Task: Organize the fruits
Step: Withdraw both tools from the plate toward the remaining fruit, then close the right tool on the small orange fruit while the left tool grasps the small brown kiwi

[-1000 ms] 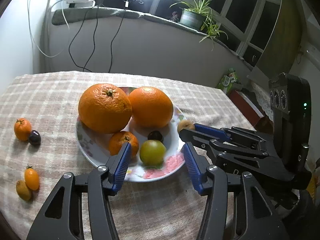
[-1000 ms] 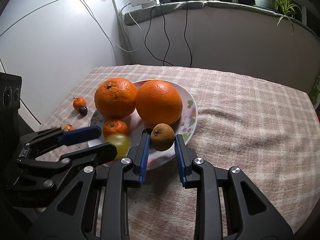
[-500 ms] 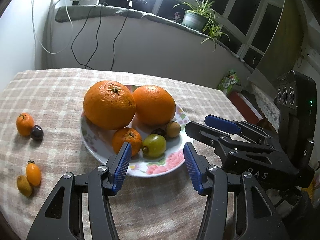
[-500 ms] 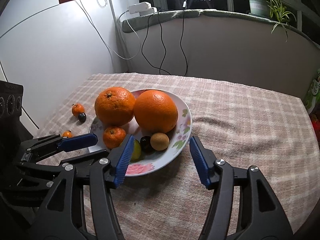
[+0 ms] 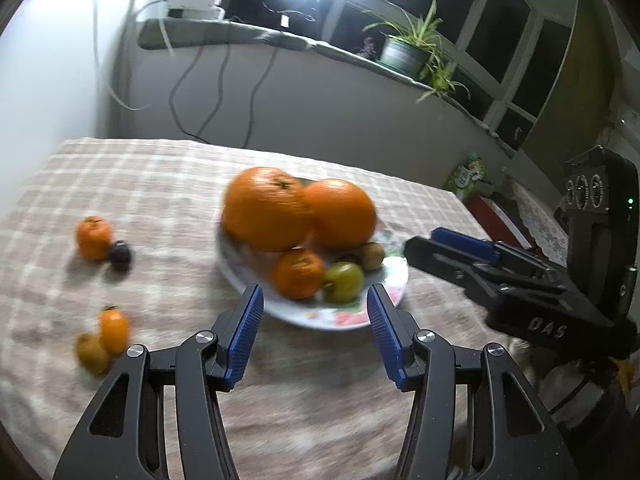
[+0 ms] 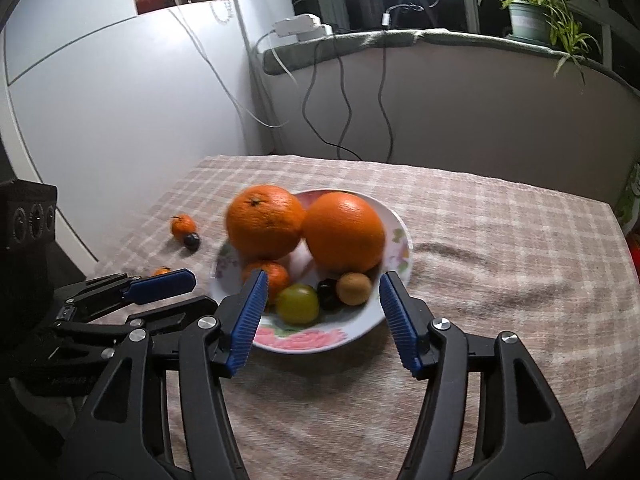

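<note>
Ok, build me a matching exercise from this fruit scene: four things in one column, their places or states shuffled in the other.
Things:
1. brown kiwi
2. small mandarin
3. right gripper
4. potted plant

Places or states:
A. on the window ledge
B. open and empty
C. on the plate, beside the dark plum
D. on the tablecloth, left of the plate

Pairs: 1-C, 2-D, 3-B, 4-A
</note>
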`<state>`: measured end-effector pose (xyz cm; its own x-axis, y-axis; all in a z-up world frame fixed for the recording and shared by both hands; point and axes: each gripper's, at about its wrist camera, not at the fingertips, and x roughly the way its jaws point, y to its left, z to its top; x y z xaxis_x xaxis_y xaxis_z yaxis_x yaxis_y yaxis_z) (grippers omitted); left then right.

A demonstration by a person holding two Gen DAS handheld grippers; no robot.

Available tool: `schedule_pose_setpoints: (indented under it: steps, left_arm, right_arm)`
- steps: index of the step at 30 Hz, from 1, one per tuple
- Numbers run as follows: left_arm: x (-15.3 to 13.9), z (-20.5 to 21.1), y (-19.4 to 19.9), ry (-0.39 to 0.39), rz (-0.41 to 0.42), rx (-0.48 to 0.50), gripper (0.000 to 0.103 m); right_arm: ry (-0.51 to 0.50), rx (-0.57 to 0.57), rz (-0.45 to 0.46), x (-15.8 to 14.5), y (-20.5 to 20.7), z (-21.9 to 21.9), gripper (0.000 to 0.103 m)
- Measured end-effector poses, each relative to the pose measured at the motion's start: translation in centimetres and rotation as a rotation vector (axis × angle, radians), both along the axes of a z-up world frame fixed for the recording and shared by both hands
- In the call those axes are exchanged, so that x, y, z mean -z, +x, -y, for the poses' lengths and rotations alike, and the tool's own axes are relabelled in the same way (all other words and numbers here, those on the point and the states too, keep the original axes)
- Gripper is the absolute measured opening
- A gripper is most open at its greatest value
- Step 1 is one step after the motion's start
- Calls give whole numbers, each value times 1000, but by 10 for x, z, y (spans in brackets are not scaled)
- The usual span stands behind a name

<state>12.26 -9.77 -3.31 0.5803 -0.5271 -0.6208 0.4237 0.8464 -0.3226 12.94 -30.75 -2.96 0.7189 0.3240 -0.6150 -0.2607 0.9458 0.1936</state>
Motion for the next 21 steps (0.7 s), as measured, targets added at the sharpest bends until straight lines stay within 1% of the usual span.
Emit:
schedule_pose_setpoints:
  steps: [6, 12, 15, 19, 20, 21]
  left_arm:
    - [4, -45, -13, 31, 6, -80, 53]
    - [17, -83, -19, 60, -21, -153, 53]
    - [21, -96, -19, 60, -31, -175, 53]
    - [25, -103, -15, 68, -34, -190, 51]
    - [27, -105, -13, 68, -36, -189, 50]
    - [28, -105, -10, 71, -39, -187, 47]
  right_arm:
    - [26, -84, 11, -7, -10, -27, 61]
    - [23, -185, 13, -11, -18, -65, 61]
    - [26, -232, 0, -10, -17, -84, 61]
    - [20, -281, -21, -7, -12, -110, 60]
    - [18, -293, -26, -6, -10, -117, 59]
    - [18, -307, -36, -5, -7, -124, 55]
